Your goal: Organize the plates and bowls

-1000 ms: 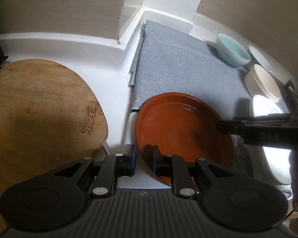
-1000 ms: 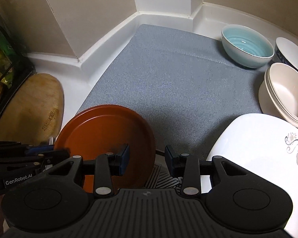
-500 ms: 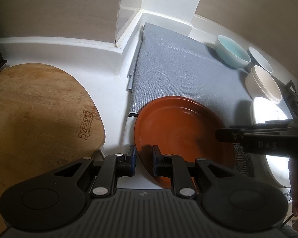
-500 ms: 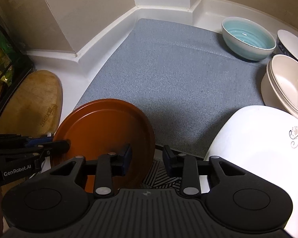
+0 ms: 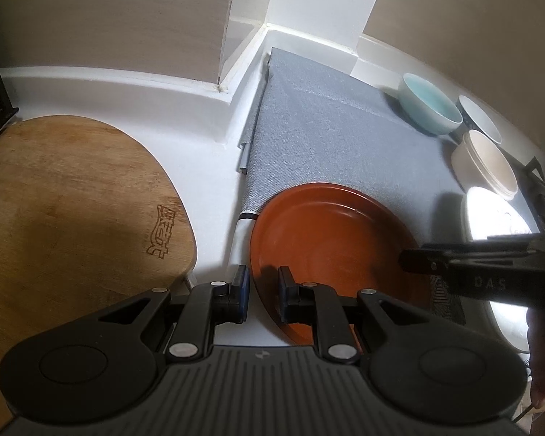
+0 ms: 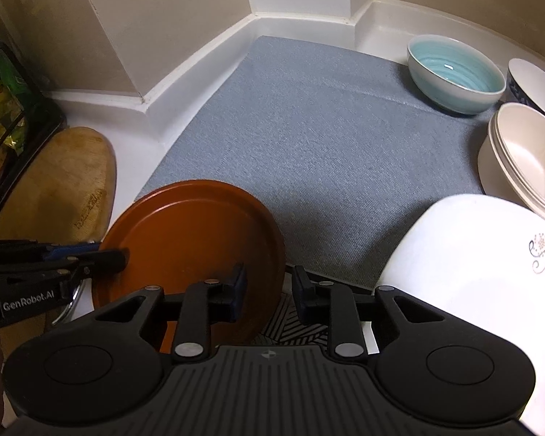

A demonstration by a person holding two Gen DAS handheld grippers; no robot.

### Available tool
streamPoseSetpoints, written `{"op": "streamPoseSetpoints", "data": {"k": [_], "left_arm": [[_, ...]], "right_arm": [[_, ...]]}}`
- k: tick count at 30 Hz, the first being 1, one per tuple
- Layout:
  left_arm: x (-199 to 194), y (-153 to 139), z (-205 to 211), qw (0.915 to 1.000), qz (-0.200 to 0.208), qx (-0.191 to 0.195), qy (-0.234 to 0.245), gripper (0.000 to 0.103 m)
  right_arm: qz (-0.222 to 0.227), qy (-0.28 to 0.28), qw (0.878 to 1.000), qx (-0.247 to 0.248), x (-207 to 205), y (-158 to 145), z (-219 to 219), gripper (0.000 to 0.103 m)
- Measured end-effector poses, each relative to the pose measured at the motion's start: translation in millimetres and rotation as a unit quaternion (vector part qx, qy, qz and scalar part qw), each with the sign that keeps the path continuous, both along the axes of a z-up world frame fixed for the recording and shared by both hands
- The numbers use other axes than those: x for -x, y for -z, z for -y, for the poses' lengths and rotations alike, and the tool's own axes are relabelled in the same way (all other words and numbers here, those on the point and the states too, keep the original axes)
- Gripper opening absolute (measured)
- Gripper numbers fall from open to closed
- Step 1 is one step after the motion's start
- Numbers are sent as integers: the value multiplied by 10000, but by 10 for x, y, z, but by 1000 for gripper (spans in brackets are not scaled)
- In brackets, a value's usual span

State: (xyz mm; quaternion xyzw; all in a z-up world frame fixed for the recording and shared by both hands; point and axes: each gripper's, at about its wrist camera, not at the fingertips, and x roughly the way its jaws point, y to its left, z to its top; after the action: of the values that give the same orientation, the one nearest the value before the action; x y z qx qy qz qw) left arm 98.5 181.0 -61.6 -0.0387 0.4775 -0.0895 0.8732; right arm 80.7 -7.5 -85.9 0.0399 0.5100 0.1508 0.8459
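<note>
With the left gripper [image 5: 261, 296] pinching the brown plate [image 5: 330, 250] and the right gripper [image 6: 267, 294] closing astride its rim, uneven squeeze could tilt it

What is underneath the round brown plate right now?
Under the round brown plate, its far part overlaps the grey textured mat, and a black-and-white patterned surface shows under its near edge. What lies beneath the plate's middle is covered.
</note>
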Motion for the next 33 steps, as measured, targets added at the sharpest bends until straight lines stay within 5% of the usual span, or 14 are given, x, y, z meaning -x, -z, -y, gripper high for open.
{"op": "streamPoseSetpoints", "data": {"k": [9,19,33], "left_arm": [[71,-35,23,9998,91,-153,81,14],[211,-330,206,9978,609,-61,252,14],[243,-486,1193,9847,1058,114,1381,14]], "right_arm": [[133,-1,9997,-209,89,13,41,11],[743,116,9961,-467,393,-346,305,10],[1247,1472,9800,-483,915,-525,1281,10]]}}
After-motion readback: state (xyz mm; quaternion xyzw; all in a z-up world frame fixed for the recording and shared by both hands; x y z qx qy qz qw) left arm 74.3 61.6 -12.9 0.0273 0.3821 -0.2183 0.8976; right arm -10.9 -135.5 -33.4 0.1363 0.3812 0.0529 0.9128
